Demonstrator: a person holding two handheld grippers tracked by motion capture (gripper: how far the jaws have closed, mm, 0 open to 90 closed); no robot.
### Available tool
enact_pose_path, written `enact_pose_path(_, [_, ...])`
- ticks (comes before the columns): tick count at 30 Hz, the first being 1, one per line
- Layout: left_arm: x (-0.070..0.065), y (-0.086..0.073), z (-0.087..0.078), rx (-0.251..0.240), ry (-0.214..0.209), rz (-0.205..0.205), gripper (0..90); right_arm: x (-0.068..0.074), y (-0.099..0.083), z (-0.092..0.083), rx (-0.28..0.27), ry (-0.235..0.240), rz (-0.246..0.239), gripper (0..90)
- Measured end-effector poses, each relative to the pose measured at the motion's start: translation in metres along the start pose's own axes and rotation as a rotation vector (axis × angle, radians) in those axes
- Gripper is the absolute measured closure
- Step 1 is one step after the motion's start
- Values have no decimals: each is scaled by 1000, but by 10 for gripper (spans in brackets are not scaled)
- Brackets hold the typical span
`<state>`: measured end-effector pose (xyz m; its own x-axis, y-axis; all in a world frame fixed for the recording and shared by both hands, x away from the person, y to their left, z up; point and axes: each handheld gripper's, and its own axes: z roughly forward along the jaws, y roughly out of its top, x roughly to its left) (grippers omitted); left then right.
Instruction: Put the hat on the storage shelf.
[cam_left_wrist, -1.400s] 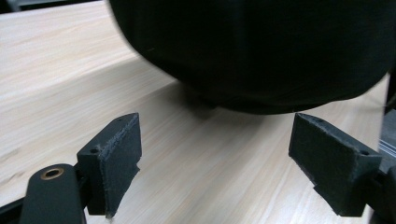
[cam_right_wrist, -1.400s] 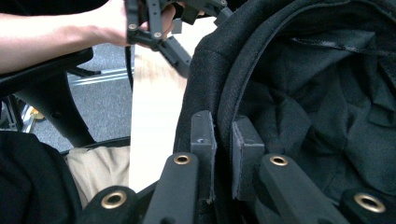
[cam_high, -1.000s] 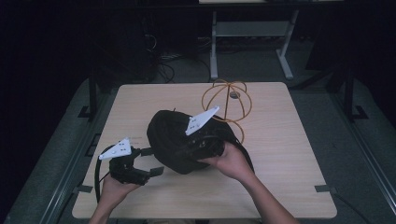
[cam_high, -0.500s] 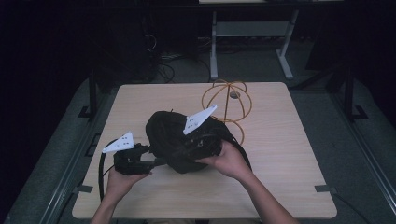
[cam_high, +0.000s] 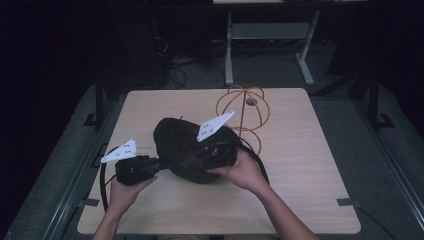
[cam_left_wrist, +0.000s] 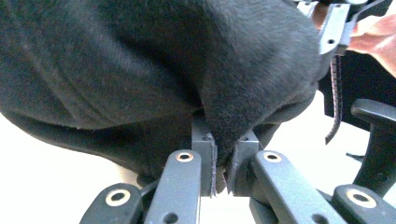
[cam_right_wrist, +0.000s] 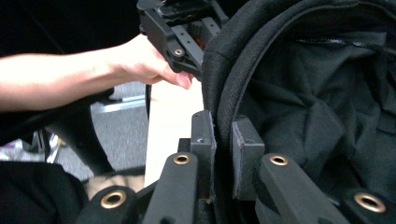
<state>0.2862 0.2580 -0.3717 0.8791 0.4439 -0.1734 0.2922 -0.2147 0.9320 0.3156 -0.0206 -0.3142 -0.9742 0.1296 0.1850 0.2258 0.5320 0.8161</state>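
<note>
Black cap (cam_high: 187, 150) held above the table (cam_high: 300, 165), left gripper (cam_left_wrist: 223, 163) jaws just closed on its fabric edge, right gripper (cam_right_wrist: 223, 140) clamped on the rim, wire stand (cam_high: 243, 107) behind.

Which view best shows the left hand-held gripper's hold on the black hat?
The left gripper view: the left hand-held gripper pinches a fold of the black hat. The high view shows it at the hat's left edge; the right gripper view shows it at the far rim.

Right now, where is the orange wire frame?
In the high view the orange wire frame stands on the table's far half, right of centre, just behind the black hat and the right gripper.
</note>
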Motion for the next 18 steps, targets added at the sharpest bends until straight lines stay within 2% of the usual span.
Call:
enact_pose_path(1, [0,0,0,0,0,0,837,0,0,0,0,0,0,812])
enact_pose_path(2, [-2,8,-3,10,16,28,838,-1,0,-4,-29,2,15,806])
enact_pose_path(3, [-2,8,-3,10,16,28,838,-1,0,-4,-29,2,15,806])
enact_pose_path(4, [-4,17,-5,17,31,44,839,-3,0,-7,-55,1,18,798])
enact_pose_path(5, [-5,21,-5,17,39,48,839,-3,0,-9,-64,1,34,792])
enact_pose_path(7, [-6,25,-5,23,48,54,840,-4,-1,-11,-77,-8,34,785])
enact_pose_path(8, [-8,33,-5,44,68,81,840,-4,-2,-13,-93,-21,39,776])
enact_pose_path(9, [-8,33,-5,44,68,81,841,-4,-2,-13,-93,-21,39,776])
enact_pose_path(10, [-10,42,-5,61,79,107,842,-5,-4,-14,-110,-17,44,765])
enact_pose_path(11, [-10,42,-5,61,79,107,842,-5,-4,-14,-110,-17,44,765])
enact_pose_path(12, [-12,50,-5,75,87,131,843,-6,-4,-18,-109,-27,44,746])
enact_pose_path(15, [-13,58,-5,80,89,137,843,-7,-4,-21,-127,-33,49,711])
enact_pose_path(16, [-13,63,-6,84,93,149,843,-5,-4,-23,-137,-60,44,648])
enact_pose_path(17, [-14,65,-6,86,94,154,843,-5,-4,-23,-137,-60,44,648])
enact_pose_path(18, [-13,71,-9,76,96,149,843,-4,-4,-25,-134,-84,33,594])
